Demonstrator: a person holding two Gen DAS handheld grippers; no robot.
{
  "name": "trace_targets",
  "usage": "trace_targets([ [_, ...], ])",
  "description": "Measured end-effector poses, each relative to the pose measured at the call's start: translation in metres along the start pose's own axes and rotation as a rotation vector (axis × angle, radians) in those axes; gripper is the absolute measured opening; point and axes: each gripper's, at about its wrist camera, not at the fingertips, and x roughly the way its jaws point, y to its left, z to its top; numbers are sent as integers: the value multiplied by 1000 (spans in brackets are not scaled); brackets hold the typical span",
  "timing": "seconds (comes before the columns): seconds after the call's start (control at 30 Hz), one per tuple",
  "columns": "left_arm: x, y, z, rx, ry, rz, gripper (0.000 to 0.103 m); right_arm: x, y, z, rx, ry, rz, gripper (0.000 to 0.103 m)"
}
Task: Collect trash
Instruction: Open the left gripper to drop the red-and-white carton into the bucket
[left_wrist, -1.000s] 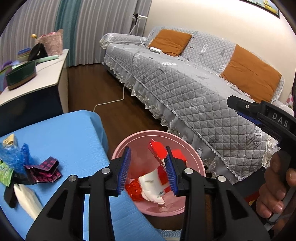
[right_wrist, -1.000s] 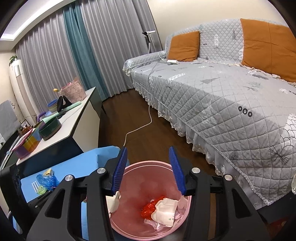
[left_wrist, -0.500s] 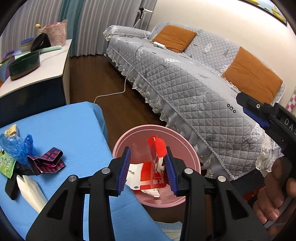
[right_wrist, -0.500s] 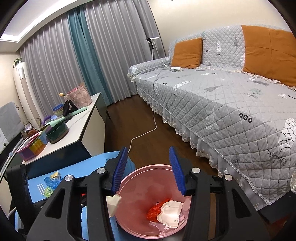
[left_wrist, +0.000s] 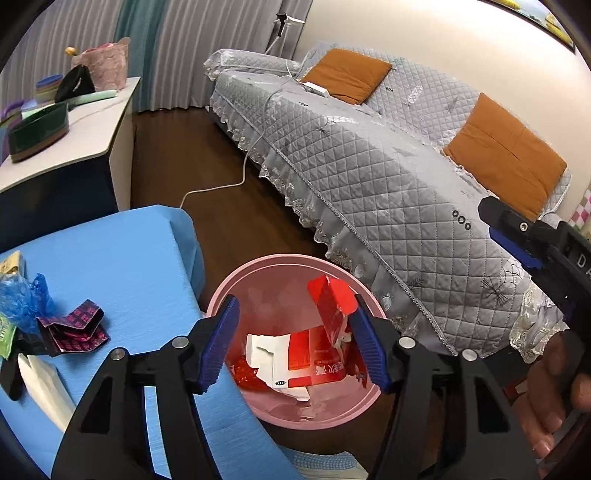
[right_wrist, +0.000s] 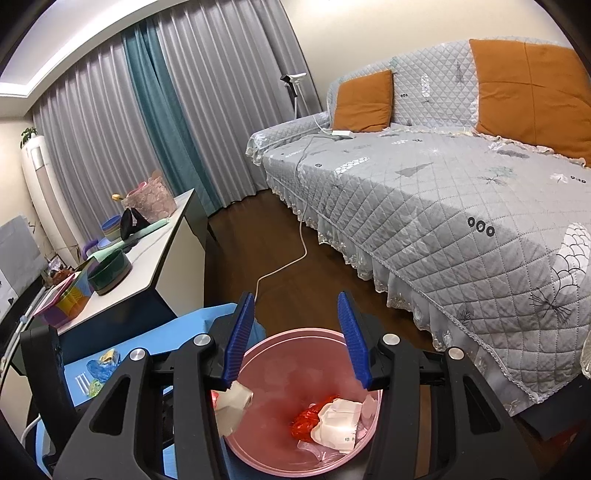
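A pink trash bin (left_wrist: 229, 284) stands on the floor beside the blue table (left_wrist: 110, 258). My left gripper (left_wrist: 293, 345) is open above the bin. A red and white carton (left_wrist: 325, 350) sits between its jaws, its red flap leaning on the right finger, the rest lying in the bin. My right gripper (right_wrist: 297, 341) is open and empty over the same bin (right_wrist: 295, 338), which holds crumpled red and white trash (right_wrist: 328, 419). On the table lie a blue plastic wrapper (left_wrist: 22, 299), a dark pink patterned wrapper (left_wrist: 75, 325) and a white packet (left_wrist: 40, 380).
A grey quilted sofa (left_wrist: 369, 162) with orange cushions runs along the right. A white cable (left_wrist: 236, 173) trails over the wooden floor. A white side table (left_wrist: 66, 122) with bowls and a basket stands at the left. The right gripper (left_wrist: 535, 243) and hand show at the left view's right edge.
My left gripper has opened wider and the red and white carton has dropped lower into the bin. Both views have lifted a little from the bin.
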Motion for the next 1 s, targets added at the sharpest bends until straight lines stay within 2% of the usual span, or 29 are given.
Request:
trace_targets([
  [0.03,0,-1,0,2,1,-2,60,0,0,0,0,0,-1,48],
  [0.1,2,-3,0,10,9,-7,48,0,-1,0,3,2,0,48],
  [0.2,5,-7,-1,27,23,-14,3,0,-2,1,5,1,1,48],
  [0.3,4,-14,-2,69,19,-5,1,0,-2,1,5,1,1,48],
  [0.33,3,-14,-2,68,14,-2,1,0,-2,1,6,1,0,48],
  [0.37,2,-14,-1,57,9,-5,11,0,-2,1,7,1,0,48],
  [0.4,2,-12,0,42,9,0,29,-1,-3,1,8,0,0,48],
  [0.43,0,-10,0,23,-1,19,69,-1,-4,1,9,0,0,48],
  [0.53,-4,-7,4,14,-18,11,62,-1,-4,1,10,0,0,48],
  [0.83,3,0,4,-38,26,-1,62,-1,-5,1,10,0,0,48],
  [0.87,6,0,3,-40,42,7,59,-1,-5,1,11,0,0,48],
  [0.9,9,-1,2,-29,63,13,42,-1,-5,1,12,0,0,48],
  [0.93,12,-2,1,-13,79,14,6,-2,-5,1,13,-1,0,48],
  [0.97,13,-3,0,-5,82,15,0,-3,-6,1,13,-1,-1,48],
  [1.0,11,-3,-1,-2,73,1,0,-3,-6,1,14,-1,-1,48],
])
